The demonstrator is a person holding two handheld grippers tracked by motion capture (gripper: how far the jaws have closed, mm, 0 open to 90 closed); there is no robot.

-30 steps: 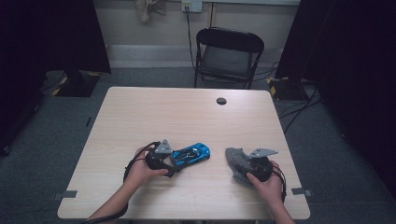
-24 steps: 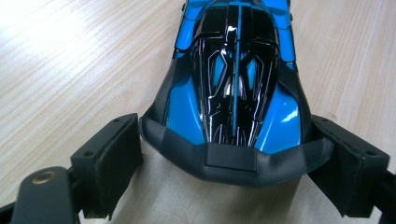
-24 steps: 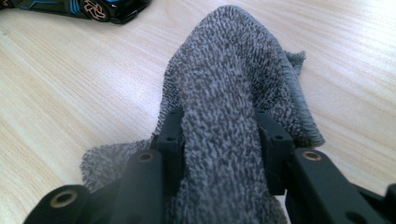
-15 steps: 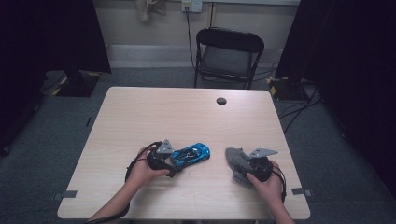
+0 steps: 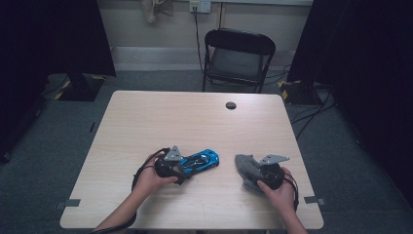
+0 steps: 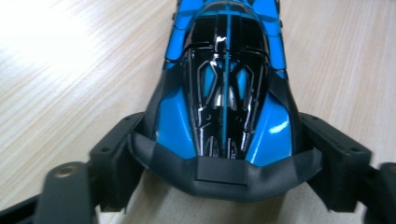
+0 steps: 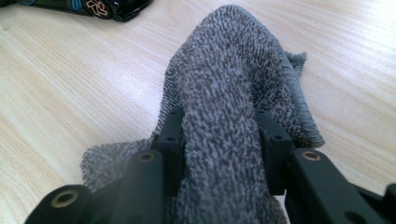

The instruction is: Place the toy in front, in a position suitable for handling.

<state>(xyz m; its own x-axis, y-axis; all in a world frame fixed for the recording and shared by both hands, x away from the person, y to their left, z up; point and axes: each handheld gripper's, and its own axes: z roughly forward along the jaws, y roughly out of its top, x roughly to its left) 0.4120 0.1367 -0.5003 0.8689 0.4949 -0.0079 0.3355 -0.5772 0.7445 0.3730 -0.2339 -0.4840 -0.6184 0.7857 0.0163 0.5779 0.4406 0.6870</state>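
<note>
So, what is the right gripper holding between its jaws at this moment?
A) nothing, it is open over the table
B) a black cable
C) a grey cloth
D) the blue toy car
C: in the right gripper view, the right gripper has its jaws pressed on a fold of the grey cloth.

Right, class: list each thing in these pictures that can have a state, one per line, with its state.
Toy car: upright on the table, gripped at one end.
Cloth: bunched, pinched in a fold.
Left gripper: shut on the toy car.
Right gripper: shut on the cloth.
Chair: unfolded, empty.
</note>
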